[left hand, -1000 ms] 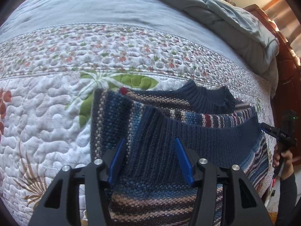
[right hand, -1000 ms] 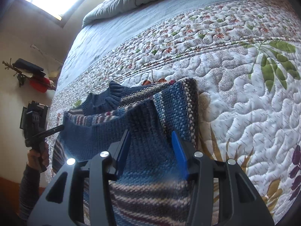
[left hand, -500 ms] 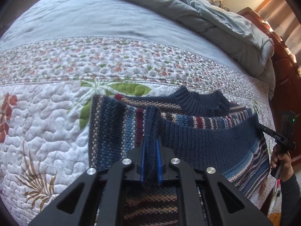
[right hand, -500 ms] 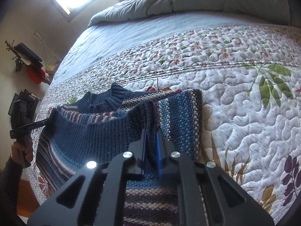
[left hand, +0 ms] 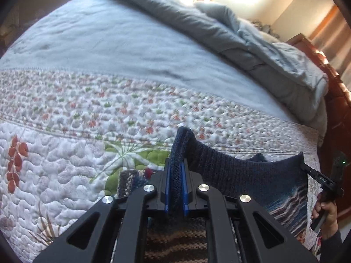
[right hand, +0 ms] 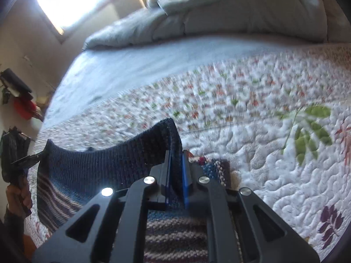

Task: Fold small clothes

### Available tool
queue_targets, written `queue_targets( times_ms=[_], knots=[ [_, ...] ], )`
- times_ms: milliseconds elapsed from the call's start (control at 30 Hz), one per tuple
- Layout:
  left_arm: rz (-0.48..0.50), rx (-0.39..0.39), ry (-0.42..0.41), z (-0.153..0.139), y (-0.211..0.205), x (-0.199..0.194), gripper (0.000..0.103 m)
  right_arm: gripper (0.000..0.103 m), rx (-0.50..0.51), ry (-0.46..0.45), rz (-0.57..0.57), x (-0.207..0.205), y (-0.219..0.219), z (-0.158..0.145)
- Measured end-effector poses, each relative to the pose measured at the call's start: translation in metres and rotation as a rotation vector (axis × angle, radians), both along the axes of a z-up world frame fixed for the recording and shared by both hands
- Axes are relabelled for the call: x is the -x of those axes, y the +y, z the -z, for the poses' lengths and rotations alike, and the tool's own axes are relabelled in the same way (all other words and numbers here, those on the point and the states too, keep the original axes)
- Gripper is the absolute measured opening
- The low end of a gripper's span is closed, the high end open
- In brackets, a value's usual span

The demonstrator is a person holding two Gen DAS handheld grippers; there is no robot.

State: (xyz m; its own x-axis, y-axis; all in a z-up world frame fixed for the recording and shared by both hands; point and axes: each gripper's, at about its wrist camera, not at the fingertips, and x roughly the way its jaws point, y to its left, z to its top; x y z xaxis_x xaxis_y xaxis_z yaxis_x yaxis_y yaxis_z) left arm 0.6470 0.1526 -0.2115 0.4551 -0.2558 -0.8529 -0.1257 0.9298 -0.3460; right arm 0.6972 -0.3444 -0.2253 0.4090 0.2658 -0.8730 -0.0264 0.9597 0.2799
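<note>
1. Bed covered by a white quilted bedspread (left hand: 65, 188) with printed leaves and a band of small flowers; it fills the middle and lower part of both wrist views. Above the band lies a plain pale blue-grey sheet (left hand: 105, 43).
2. Rumpled grey duvet (left hand: 252, 43), heaped along the far edge of the bed, at upper right in the left wrist view and across the top in the right wrist view (right hand: 241, 11).
3. Dark wooden bed frame (left hand: 337, 118), at the right edge of the left wrist view.
4. Striped knitted sweater in navy, blue, beige and maroon with a ribbed navy hem (left hand: 241, 171). Its lower layer lies on the bedspread in the bottom centre of both views; the navy hem is lifted clear of it and stretched as a sagging band between the two tools.
5. Left hand-held gripper (left hand: 175, 188), black with blue pads, bottom centre of the left wrist view: jaws narrow, pinching one corner of the hem, which sticks up above the pads. In the right wrist view it shows at the left edge (right hand: 28, 159), gripped by a hand.
6. Right hand-held gripper (right hand: 175, 179), same build, bottom centre of the right wrist view: jaws narrow, clamped on the opposite hem corner. In the left wrist view it appears at the right edge (left hand: 311, 172).
</note>
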Motion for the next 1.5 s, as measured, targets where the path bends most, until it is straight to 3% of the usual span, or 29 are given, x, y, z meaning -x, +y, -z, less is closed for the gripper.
queue_targets(
  times_ms=[67,133,333,467,867,967,1000,1033,1100,1167,1233,1333,1467,1500],
  knots=[
    [-0.010,-0.023,0.064,0.026,-0.003,-0.006,0.009,0.008,0.038,0.057,0.012,-0.008,0.005,0.023],
    [-0.010,-0.032,0.078,0.036,-0.005,-0.010,0.009,0.008,0.049,0.062,0.017,-0.011,0.006,0.031],
    [-0.003,-0.014,-0.033,-0.002,0.001,-0.019,0.009,0.008,0.019,-0.013,0.043,-0.018,-0.001,0.006],
    [-0.009,-0.031,-0.044,-0.011,0.002,-0.031,0.009,0.008,0.023,-0.036,0.054,-0.028,0.002,-0.002],
    [-0.036,-0.051,0.068,0.048,0.006,-0.045,0.009,0.008,0.028,0.027,0.078,-0.040,0.003,0.042],
    [-0.017,-0.070,0.107,0.059,0.002,-0.043,0.011,0.013,0.009,0.075,0.091,-0.040,0.001,0.055],
    [-0.015,-0.073,0.103,0.056,0.004,-0.040,0.012,0.022,-0.010,0.063,0.108,-0.037,-0.003,0.049],
    [-0.015,-0.073,0.069,0.043,0.005,-0.034,0.015,0.024,-0.030,0.042,0.116,-0.031,-0.009,0.039],
    [0.011,-0.057,-0.053,0.005,0.006,-0.012,0.016,0.025,-0.081,-0.008,0.104,-0.014,-0.017,0.015],
    [0.099,-0.019,-0.160,-0.030,0.003,0.024,0.019,0.025,-0.136,-0.056,0.058,0.016,-0.023,-0.008],
    [0.181,-0.004,-0.177,-0.039,-0.004,0.059,0.019,0.025,-0.208,-0.022,0.052,0.045,-0.032,-0.006],
    [0.218,0.011,-0.095,-0.013,-0.009,0.096,0.020,0.025,-0.267,0.036,0.104,0.075,-0.050,0.019],
    [0.141,0.038,0.014,0.041,0.009,0.112,0.015,0.000,-0.299,0.085,0.148,0.084,-0.069,0.052],
    [0.127,0.053,0.005,0.045,0.012,0.114,0.015,0.002,-0.333,0.092,0.168,0.086,-0.074,0.050]
  ],
)
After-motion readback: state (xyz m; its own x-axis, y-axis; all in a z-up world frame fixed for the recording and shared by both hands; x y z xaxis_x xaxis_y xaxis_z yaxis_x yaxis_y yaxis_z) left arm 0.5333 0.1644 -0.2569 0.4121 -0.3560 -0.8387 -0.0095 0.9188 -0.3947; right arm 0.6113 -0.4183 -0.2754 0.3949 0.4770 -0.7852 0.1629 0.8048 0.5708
